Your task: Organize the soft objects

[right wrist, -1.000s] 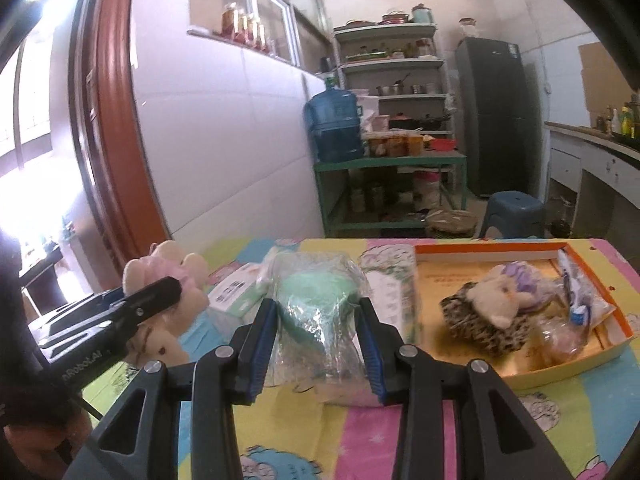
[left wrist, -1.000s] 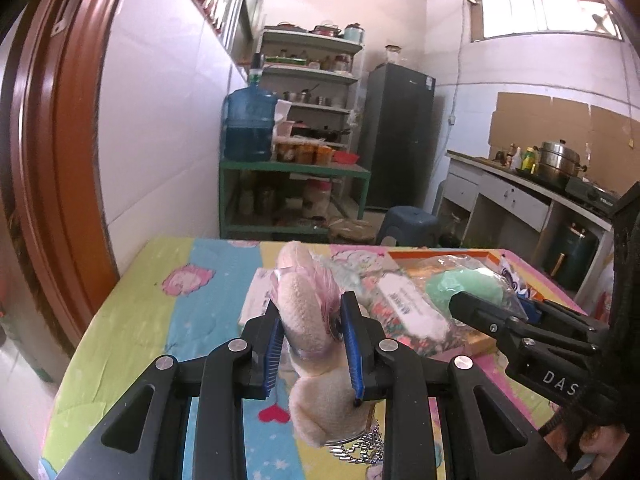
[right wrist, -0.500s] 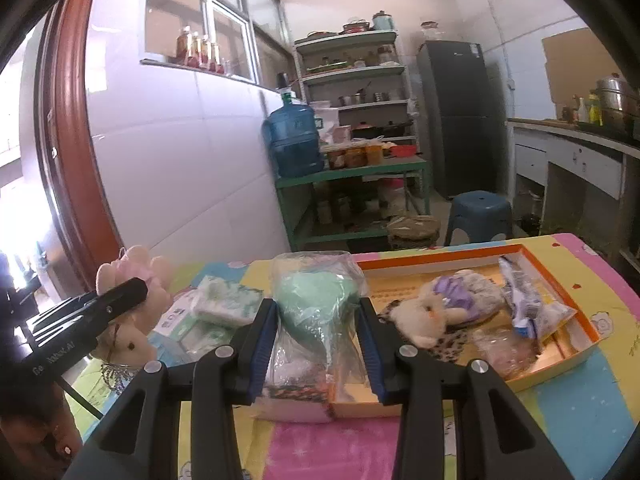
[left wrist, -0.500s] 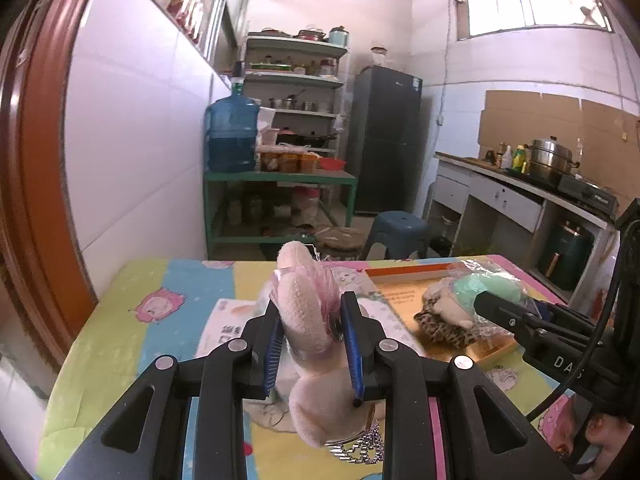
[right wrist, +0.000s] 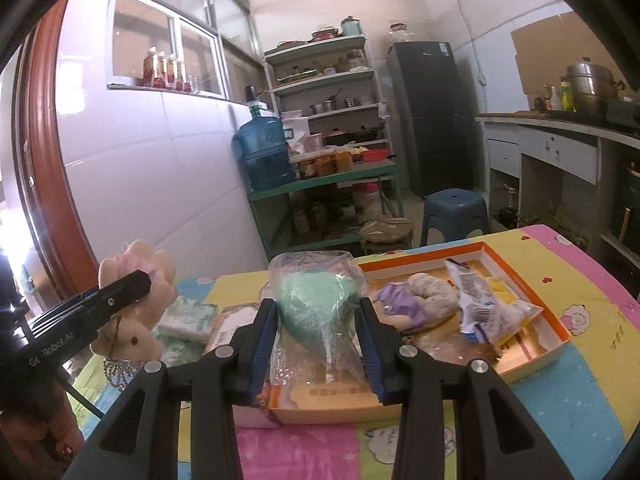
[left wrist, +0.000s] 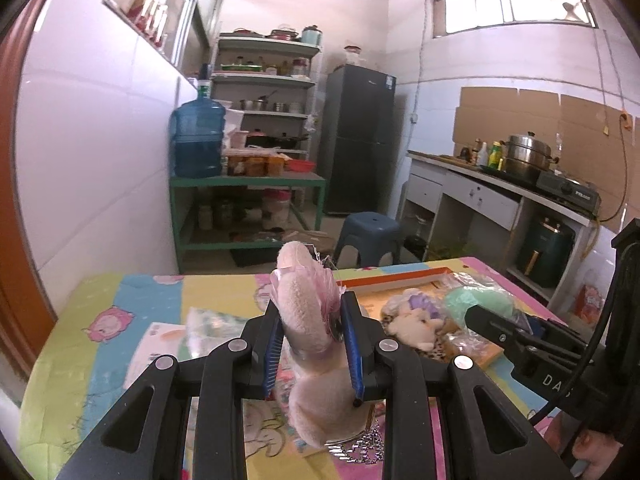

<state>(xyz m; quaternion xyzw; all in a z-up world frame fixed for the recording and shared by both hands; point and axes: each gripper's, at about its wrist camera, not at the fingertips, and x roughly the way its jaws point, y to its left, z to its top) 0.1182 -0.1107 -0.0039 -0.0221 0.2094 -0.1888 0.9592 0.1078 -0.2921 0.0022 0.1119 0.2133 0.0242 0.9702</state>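
My left gripper (left wrist: 310, 344) is shut on a beige plush toy (left wrist: 304, 320) with pink trim and a metal chain hanging below, held above the colourful tablecloth (left wrist: 120, 320). In the right wrist view that plush toy (right wrist: 138, 312) shows at the left. A green soft object in a clear plastic bag (right wrist: 316, 304) sits squeezed in my right gripper (right wrist: 318, 344), over the near left corner of the orange-rimmed cardboard tray (right wrist: 560, 332). In the tray lie a purple and white plush (right wrist: 416, 296) and a snack packet (right wrist: 480, 312).
Tissue packs (right wrist: 188, 320) lie on the cloth left of the tray. Beyond the table stand a green shelf with a blue water jug (right wrist: 264, 152), a blue stool (right wrist: 454, 208), a dark fridge (right wrist: 432, 112) and a kitchen counter (left wrist: 500, 188).
Both grippers have travelled right across the table with their loads. The bagged green object now hangs over the tray's corner, and the tray has come into the left wrist view.
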